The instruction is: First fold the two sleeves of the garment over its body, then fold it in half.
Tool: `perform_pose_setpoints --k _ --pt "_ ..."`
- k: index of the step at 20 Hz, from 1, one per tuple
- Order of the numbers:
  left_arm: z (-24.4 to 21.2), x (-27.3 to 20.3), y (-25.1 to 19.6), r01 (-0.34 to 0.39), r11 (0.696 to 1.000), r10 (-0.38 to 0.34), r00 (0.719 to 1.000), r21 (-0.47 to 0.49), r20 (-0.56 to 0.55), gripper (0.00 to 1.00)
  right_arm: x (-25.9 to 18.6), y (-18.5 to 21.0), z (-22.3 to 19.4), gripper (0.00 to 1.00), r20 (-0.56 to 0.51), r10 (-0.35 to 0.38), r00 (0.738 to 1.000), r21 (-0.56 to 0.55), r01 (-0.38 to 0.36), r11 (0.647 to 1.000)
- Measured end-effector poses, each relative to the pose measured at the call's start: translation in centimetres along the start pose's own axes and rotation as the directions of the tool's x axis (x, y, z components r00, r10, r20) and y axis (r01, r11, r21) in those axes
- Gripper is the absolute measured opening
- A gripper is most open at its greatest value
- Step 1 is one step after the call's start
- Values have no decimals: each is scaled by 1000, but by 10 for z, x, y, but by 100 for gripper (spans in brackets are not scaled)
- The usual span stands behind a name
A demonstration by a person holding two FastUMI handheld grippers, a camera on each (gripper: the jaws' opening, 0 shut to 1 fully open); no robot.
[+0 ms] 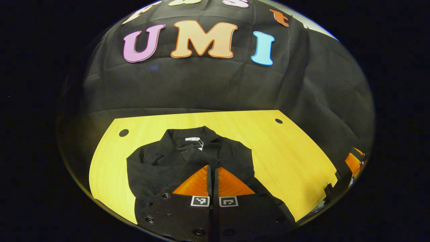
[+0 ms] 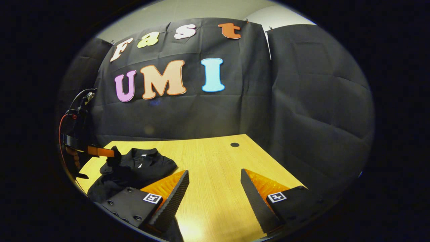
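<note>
One black garment (image 1: 188, 158) on the wooden table (image 1: 289, 158), lying collar-end toward the booth wall, with a small white tag showing inside the collar. In the left gripper view the left gripper (image 1: 213, 168) has its two orange fingers squeezed together with basically no gap, and there's a strip of black fabric, looks like a sleeve, running right up into the tips, so it's clamped on the garment and holding that bit over the body. The right gripper (image 2: 215, 183) is a different story in the right gripper view: its two fingers are spread wide apart with nothing between them, hovering over bare wood, well off to the side of the garment. That same view also catches the left gripper at the far left edge, pinching the cloth. Count-wise: one garment, two grippers, two dark round holes (image 1: 123, 132) in the tabletop near the back corners.
</note>
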State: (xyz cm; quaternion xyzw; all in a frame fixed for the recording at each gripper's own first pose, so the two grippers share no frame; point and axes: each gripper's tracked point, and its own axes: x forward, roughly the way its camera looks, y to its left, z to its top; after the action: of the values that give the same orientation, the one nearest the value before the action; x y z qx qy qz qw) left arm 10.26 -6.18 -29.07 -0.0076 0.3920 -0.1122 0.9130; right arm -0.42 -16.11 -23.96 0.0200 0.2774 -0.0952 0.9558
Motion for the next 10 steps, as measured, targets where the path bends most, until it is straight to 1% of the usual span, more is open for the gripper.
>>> perform_pose_setpoints --k 1,2,3,4,5,6,8,9,10 --pt "6 3 -1 -20 1000 20 1000 11 16 0 0 0 -1 98 -4 7 1000 -1 -7 1000" --pt "11 3 -6 -20 1000 20 999 -2 50 0 -1 2 -5 98 -9 17 1000 -2 -17 1000" --pt "19 3 -26 65 997 -62 995 -39 75 0 -1 4 -6 98 -11 28 1000 0 -28 1000" --pt "28 -4 -36 95 993 -86 990 -76 111 50 0 10 -8 98 -13 51 999 4 -51 999" --pt "33 -15 -33 84 993 -71 987 -84 147 100 0 16 -10 98 -16 73 997 6 -73 997" --pt "38 -26 -18 47 996 -33 985 -79 171 92 2 23 -12 98 -19 100 995 5 -100 995" --pt "29 -51 3 -30 996 45 982 -84 182 95 4 40 -20 96 -42 165 985 13 -165 986" --pt "23 -63 13 -56 994 73 980 -95 187 95 3 50 -24 96 -54 200 978 12 -200 980" --pt "18 -78 25 -81 991 101 976 -109 194 95 3 58 -26 97 -59 221 974 0 -221 975"
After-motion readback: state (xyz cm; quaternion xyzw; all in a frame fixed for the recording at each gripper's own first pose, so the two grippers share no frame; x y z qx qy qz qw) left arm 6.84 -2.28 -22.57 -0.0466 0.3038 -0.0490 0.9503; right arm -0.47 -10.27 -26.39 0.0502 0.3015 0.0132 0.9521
